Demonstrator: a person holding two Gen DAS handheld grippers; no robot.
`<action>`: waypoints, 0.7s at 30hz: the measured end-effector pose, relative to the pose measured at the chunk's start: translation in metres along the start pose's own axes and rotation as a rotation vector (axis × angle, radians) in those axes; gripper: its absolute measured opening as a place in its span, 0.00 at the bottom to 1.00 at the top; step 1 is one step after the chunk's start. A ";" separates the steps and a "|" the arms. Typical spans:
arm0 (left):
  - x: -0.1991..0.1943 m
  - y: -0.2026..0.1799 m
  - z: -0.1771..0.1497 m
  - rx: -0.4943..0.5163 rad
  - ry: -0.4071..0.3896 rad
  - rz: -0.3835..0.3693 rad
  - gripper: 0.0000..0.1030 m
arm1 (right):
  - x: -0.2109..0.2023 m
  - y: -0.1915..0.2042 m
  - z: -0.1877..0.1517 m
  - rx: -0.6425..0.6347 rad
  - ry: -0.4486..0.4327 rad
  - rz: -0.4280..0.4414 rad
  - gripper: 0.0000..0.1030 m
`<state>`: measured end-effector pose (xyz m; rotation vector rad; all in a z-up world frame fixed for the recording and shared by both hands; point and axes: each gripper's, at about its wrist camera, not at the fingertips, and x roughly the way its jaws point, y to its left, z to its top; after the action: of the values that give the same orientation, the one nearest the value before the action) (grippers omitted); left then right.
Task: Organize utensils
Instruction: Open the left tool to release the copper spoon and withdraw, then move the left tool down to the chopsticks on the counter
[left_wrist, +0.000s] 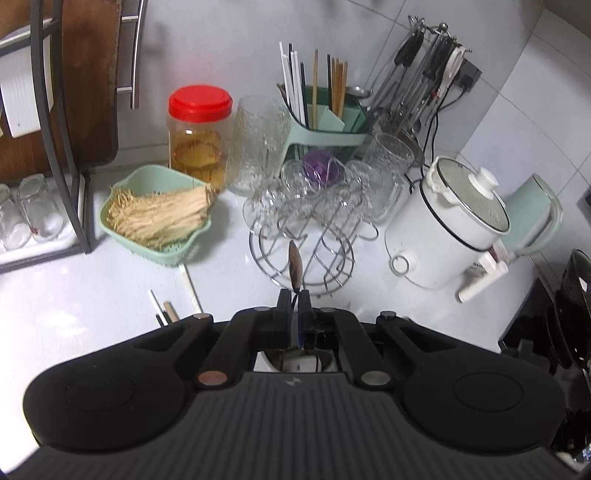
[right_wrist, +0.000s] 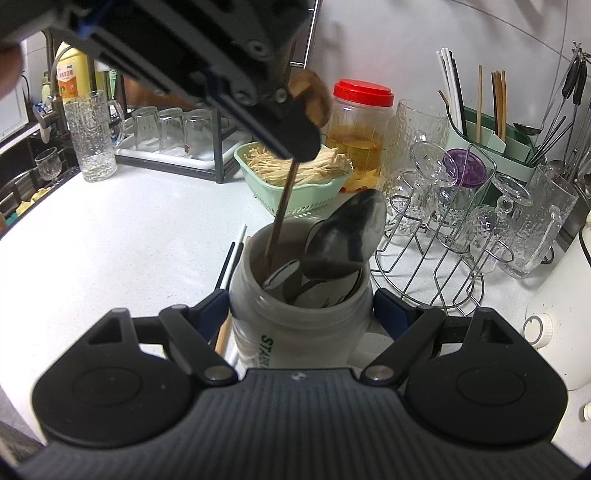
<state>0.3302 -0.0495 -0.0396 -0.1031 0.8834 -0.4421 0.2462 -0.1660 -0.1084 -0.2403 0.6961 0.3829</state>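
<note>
Several spoons (right_wrist: 343, 236) fill the mug (right_wrist: 299, 317) the right hand-held gripper (right_wrist: 299, 310) clasps; left hand-held gripper (right_wrist: 295, 122) pinches a wooden spoon (right_wrist: 282, 206).

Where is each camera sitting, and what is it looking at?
Left wrist: rides the left gripper, looking down past its shut fingers, which pinch a wooden spoon, toward the glass rack.
Right wrist: rides the right gripper, looking at the white mug it clamps; the left gripper shows above, lowering the spoon in.
Both see: the red-lidded jar, the green basket.
</note>
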 end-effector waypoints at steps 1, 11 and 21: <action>-0.001 0.000 -0.001 0.002 0.009 -0.003 0.03 | 0.000 0.000 0.000 0.000 -0.001 -0.001 0.85; 0.001 0.002 -0.010 -0.001 0.103 -0.027 0.03 | 0.001 0.002 0.000 -0.010 -0.008 -0.002 0.85; 0.013 0.005 -0.014 -0.031 0.165 -0.050 0.03 | 0.000 0.003 -0.001 -0.021 -0.014 0.000 0.85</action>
<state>0.3283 -0.0488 -0.0595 -0.1189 1.0520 -0.4889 0.2445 -0.1637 -0.1094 -0.2572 0.6791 0.3921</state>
